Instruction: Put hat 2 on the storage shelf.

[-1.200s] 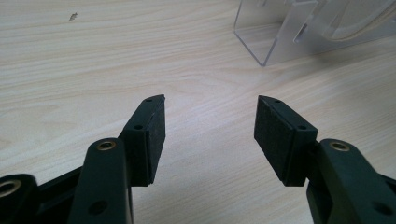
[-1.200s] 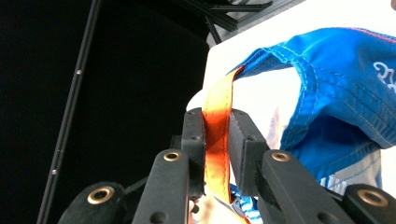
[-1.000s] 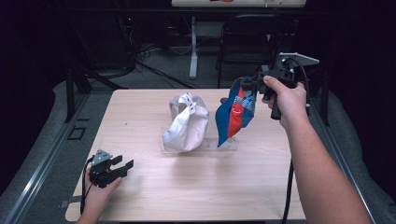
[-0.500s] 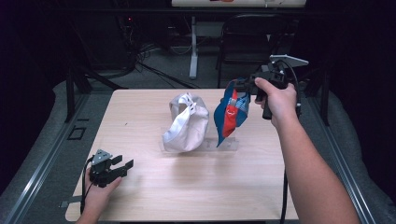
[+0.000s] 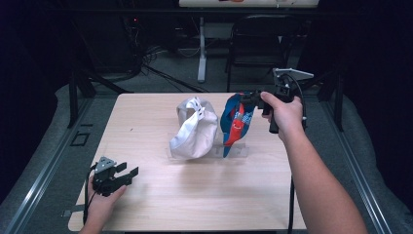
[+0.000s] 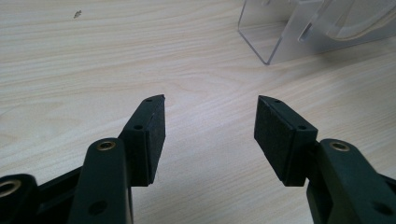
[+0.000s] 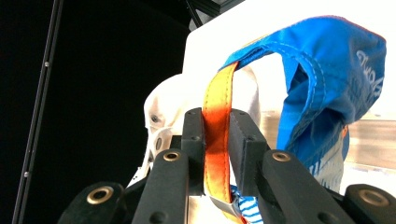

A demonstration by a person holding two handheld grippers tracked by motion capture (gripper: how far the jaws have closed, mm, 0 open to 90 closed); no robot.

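While the right gripper (image 7: pixel 217 140) pinches the orange strap (image 7: pixel 218 112) of the blue cap (image 5: pixel 235 119) flat between its jaws, it has carried the cap leftward over the last second, so the cap now hangs closer beside the white cap (image 5: pixel 195 129) over the clear stand (image 5: pixel 238 151). That suggests the cap is being lifted off, or set onto, the stand; I cannot tell which. The left gripper (image 6: pixel 210 128) rests near the table's (image 5: pixel 146 117) front corner, jaws wide apart and empty. Whether the blue cap touches the stand is hard to make out.
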